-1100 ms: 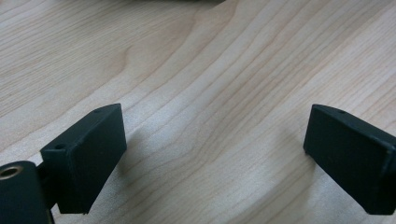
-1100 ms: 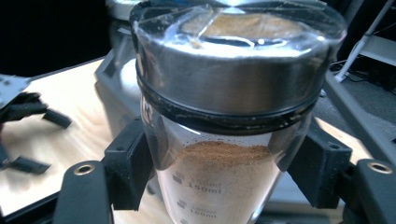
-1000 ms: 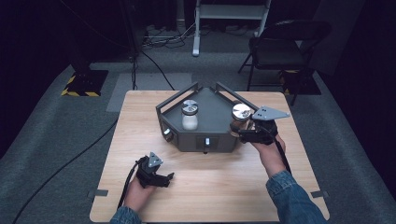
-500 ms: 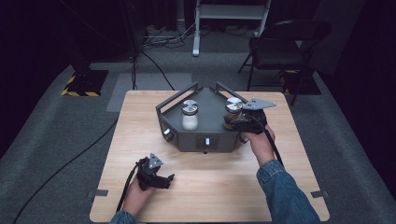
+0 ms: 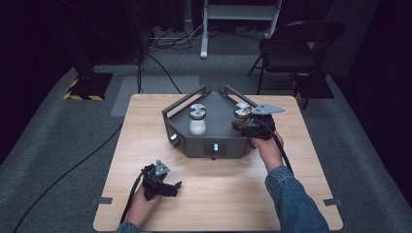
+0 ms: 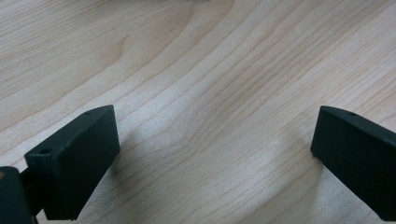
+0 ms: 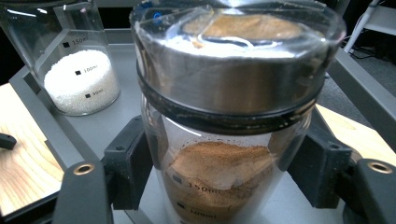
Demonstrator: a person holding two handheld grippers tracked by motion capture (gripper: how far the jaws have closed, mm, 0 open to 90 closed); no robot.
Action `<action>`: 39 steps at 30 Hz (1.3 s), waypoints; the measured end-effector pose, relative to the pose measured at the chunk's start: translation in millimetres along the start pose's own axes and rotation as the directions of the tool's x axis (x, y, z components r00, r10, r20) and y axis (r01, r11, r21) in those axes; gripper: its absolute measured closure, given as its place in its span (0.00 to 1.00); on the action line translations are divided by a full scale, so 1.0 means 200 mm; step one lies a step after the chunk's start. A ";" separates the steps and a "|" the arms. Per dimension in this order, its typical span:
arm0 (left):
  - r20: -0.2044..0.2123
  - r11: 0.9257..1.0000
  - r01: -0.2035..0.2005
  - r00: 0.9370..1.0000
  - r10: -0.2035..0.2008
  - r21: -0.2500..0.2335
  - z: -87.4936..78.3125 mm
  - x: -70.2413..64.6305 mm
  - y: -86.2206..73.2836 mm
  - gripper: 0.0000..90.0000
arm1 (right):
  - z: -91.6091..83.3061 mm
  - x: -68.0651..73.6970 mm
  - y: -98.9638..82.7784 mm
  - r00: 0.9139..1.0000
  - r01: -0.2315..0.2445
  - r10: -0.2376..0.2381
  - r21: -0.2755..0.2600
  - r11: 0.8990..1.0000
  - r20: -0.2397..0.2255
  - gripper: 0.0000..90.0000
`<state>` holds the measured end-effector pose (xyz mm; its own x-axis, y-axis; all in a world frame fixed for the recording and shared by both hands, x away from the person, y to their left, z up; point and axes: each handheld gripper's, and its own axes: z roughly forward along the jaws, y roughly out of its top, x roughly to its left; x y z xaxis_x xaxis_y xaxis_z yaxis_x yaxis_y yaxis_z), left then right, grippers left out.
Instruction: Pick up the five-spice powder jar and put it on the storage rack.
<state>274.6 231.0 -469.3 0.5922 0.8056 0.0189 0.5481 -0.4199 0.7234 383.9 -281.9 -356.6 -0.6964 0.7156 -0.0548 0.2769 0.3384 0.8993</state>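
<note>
The right gripper clamps the jar of brown powder on the grey tray, near the jar of white granules. The left gripper, jaws just opening wide and empty, hovers over the wooden table.

The right gripper has the brown jar between its jaws, one pad touching each side of the glass, and the lid is above the pads. The jar stands on the tray, which is under the jaws. Behind the jaws and to their left, well apart, the white jar stands on the same tray. The tray lies on the table. The left gripper is near the front edge of the table, and between its jaws there is bare table.
</note>
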 end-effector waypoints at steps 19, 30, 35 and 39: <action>0.000 1.000 0.000 1.000 0.000 0.001 0.00 0.00 0.00 0.01 | 0.00 0.01 -0.01 0.999 -0.035 0.035 -0.006 0.999 -0.011 0.09; -0.001 1.000 0.000 1.000 0.000 0.002 0.00 0.00 0.00 0.01 | -0.19 0.09 -0.12 1.000 0.013 -0.014 -0.035 0.999 -0.021 0.05; 0.000 1.000 0.001 1.000 -0.001 0.002 0.00 0.00 0.00 0.01 | -0.24 0.15 -0.23 0.998 0.054 -0.054 -0.003 0.999 -0.031 0.06; 0.000 1.000 0.001 1.000 -0.001 0.002 0.00 0.00 0.00 0.01 | -0.26 0.17 -0.31 0.998 0.049 -0.048 0.024 0.998 -0.048 0.06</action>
<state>275.0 229.8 -469.0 0.5916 0.8060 0.0182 0.5500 -0.4200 0.7219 308.7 -309.9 -392.8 -0.7401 0.6681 -0.0769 0.2582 0.3879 0.8848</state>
